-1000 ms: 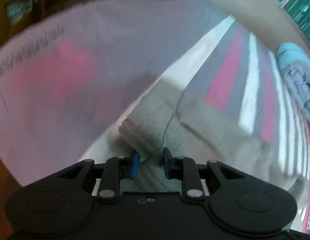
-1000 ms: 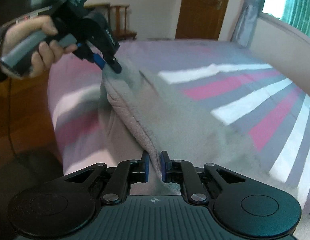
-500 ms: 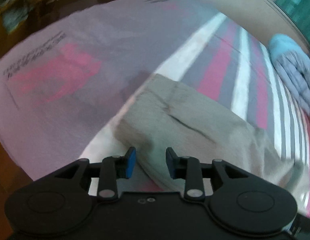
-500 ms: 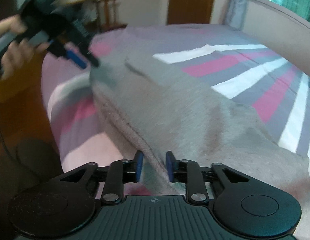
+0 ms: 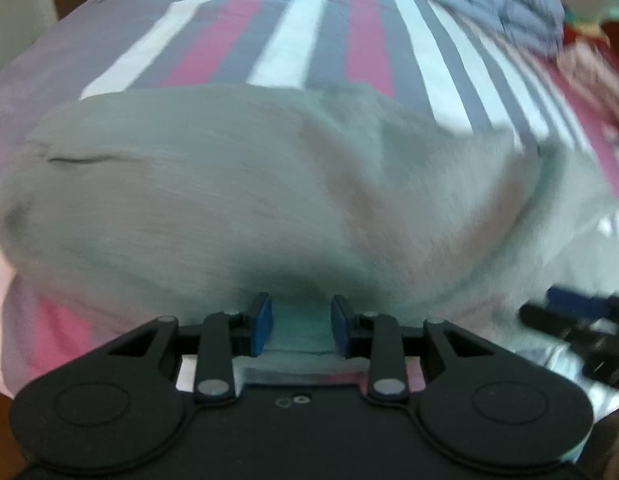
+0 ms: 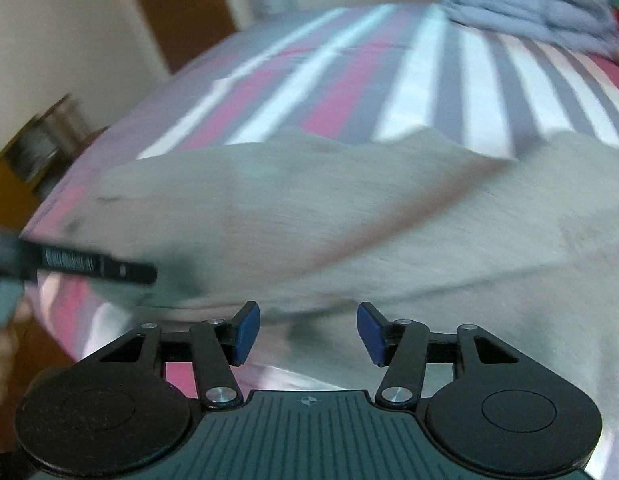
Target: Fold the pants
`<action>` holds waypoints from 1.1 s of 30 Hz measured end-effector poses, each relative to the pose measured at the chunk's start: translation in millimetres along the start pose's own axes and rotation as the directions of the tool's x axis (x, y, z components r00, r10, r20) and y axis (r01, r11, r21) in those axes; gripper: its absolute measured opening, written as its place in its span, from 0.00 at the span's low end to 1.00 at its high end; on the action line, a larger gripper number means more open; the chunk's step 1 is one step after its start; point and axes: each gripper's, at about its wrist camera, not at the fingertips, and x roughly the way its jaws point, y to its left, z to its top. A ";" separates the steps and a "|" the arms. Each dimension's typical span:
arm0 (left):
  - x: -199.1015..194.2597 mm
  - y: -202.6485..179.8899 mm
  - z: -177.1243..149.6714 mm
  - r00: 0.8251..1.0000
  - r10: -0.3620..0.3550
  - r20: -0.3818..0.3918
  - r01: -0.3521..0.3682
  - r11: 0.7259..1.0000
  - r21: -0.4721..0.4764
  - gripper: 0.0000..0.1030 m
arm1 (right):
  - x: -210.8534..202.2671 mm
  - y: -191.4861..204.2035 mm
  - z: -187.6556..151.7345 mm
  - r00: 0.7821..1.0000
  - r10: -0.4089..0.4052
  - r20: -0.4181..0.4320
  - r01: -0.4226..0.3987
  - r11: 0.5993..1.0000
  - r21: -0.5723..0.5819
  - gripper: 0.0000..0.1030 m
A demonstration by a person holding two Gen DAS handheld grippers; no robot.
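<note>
Grey fleece pants [image 5: 237,184] lie folded in a broad, soft heap near the front edge of the striped bed sheet [image 5: 305,40], which shows pink, grey and white bands. Both views are blurred.

Left gripper [image 5: 301,326]: black linkage with blue pads. Its jaws stand a little apart, and the near hem of the pants lies between them; the pads do not appear to press on the cloth. In the right wrist view the left gripper [image 6: 97,268] enters from the left edge, its tip at the left end of the pants, with part of the person's hand [image 6: 1,344] below it.

Right gripper [image 6: 307,330]: jaws have just been opening and now stand wide apart. The pants edge lies just ahead of the gap, and no cloth is gripped.

Beyond the pants, at the far right corner of the sheet, a bundle of blue-grey fabric [image 5: 489,4] rests well apart from them.
</note>
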 end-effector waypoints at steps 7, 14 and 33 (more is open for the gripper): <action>9.1 -5.9 -12.5 0.999 0.043 0.009 -0.043 0.999 0.006 0.22 | -11.2 -47.8 4.9 0.999 0.000 -0.037 0.007 0.982 0.186 0.53; 6.6 -3.0 -13.3 0.999 0.032 0.008 -0.032 0.999 0.018 0.22 | -1.7 -105.5 12.9 0.995 0.098 0.008 -0.088 0.850 0.519 0.52; 9.8 0.5 -8.4 1.000 0.007 -0.002 -0.007 1.000 0.009 0.24 | -93.2 -77.7 -32.4 0.955 -0.030 0.294 -0.133 0.846 0.517 0.09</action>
